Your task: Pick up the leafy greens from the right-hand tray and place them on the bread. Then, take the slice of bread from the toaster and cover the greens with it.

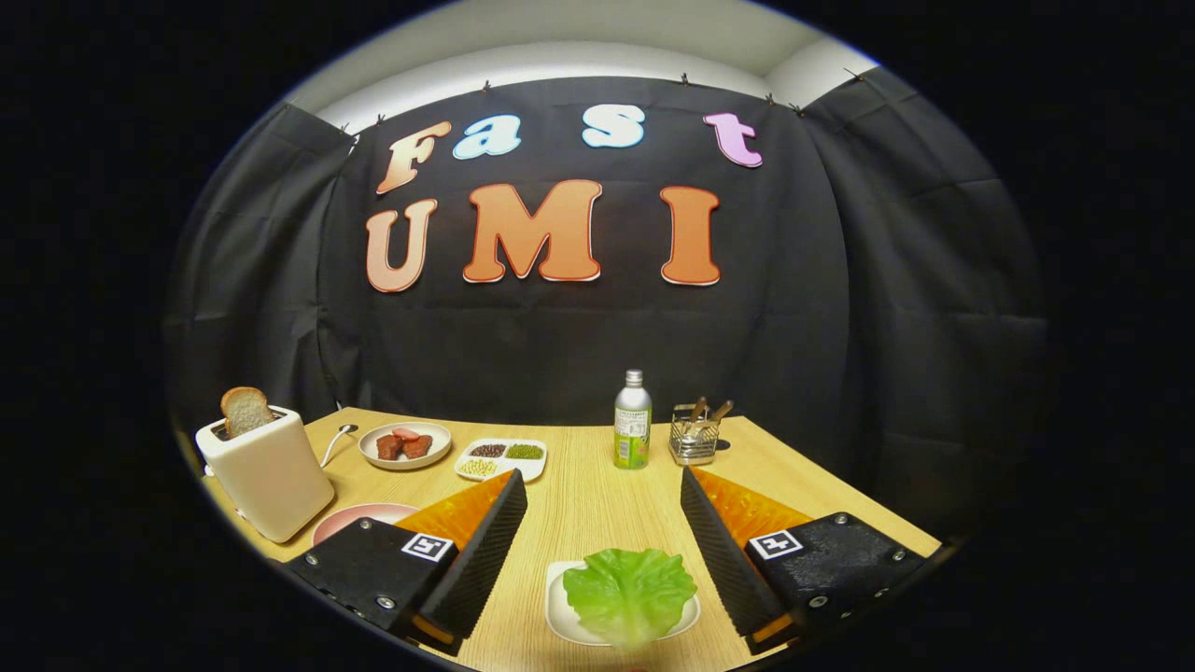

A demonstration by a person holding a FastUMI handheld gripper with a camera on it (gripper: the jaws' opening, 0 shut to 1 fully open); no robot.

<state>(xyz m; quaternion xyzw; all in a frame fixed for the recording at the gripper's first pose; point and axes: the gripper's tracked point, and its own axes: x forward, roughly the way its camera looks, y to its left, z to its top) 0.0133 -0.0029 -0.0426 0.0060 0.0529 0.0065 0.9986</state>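
Observation:
A green lettuce leaf [629, 592] lies on a small white tray [561, 614] on the wooden table, low between my two fingers. My gripper [602, 490] stands open above it, with nothing touching the pads; its fingertips reach past the leaf. At the far left a cream toaster [269, 471] holds a slice of bread [246, 411] sticking up from its slot. A pink plate [359, 519] sits in front of the toaster, mostly hidden behind my left finger [476, 551]; whether bread lies on it I cannot tell.
Behind the fingers stand a small plate with red meat pieces [404, 444], a white divided dish of beans [501, 458], a green-labelled bottle [632, 420] and a wire holder with utensils [695, 437]. A spoon [338, 441] lies beside the toaster.

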